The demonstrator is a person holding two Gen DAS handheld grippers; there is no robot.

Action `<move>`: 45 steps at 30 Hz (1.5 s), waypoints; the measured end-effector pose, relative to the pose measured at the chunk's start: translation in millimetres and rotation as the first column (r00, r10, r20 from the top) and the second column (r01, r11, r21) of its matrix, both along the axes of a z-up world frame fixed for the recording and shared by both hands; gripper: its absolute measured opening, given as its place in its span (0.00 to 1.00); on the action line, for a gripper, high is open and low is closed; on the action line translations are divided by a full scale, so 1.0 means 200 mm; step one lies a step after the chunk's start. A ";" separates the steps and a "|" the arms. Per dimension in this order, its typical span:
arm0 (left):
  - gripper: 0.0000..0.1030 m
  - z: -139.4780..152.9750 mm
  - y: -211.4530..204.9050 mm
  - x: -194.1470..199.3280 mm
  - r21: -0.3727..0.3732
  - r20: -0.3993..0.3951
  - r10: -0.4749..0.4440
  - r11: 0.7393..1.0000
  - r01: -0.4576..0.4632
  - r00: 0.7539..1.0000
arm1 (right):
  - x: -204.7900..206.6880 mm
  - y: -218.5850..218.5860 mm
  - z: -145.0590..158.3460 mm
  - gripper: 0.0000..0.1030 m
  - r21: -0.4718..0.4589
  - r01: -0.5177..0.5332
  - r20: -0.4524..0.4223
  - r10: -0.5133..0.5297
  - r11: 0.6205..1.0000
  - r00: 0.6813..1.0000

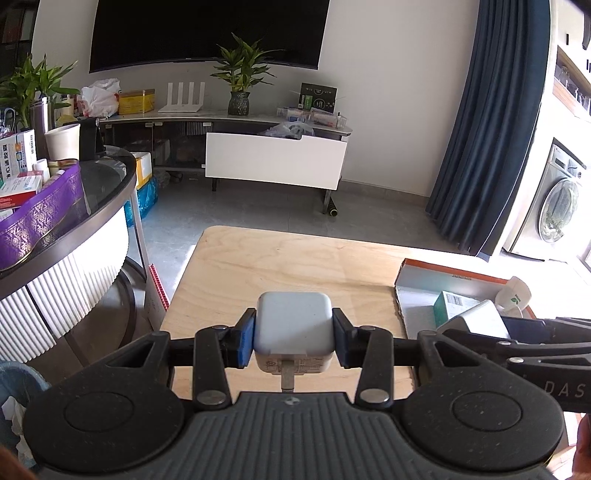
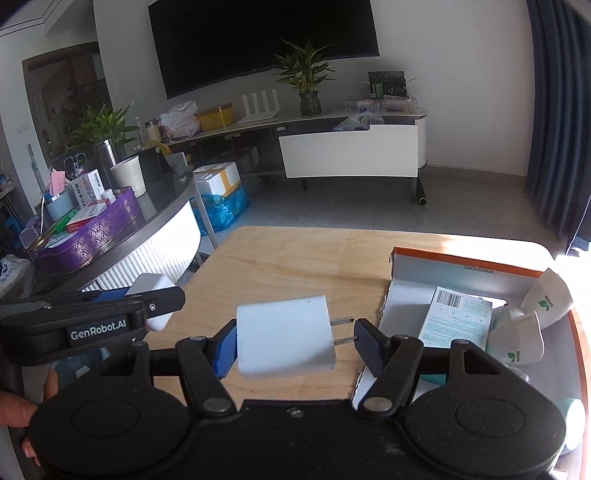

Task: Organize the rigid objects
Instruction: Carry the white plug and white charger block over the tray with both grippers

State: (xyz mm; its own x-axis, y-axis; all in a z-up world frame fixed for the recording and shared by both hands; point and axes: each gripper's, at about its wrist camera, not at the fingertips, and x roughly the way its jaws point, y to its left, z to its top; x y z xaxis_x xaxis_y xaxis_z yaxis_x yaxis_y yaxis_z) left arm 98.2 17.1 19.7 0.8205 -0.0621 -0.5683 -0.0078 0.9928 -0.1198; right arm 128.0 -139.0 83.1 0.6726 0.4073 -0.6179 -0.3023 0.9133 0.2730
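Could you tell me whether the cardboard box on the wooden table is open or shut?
Open. The cardboard box has no lid over it, so a barcoded carton and white cups lying inside show from above.

Home living room. Large wall-mounted television above a low white media console; potted bamboo plant and white router on the console top. Dark blue floor-length curtain at right, front-loading washing machine beyond. Household clutter on a round glass-topped table.
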 end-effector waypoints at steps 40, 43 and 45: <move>0.41 0.07 -0.33 -0.33 0.024 0.061 -0.106 0.994 0.105 0.992 | -0.52 -0.40 0.12 0.78 0.048 0.157 0.116 -0.161 0.986 0.980; 0.41 0.07 -0.35 -0.33 0.027 0.062 -0.119 0.993 0.118 0.991 | -0.53 -0.43 0.12 0.78 0.053 0.171 0.118 -0.177 0.984 0.977; 0.41 0.07 -0.36 -0.34 0.028 0.064 -0.128 0.992 0.126 0.990 | -0.54 -0.45 0.12 0.78 0.057 0.182 0.119 -0.188 0.982 0.975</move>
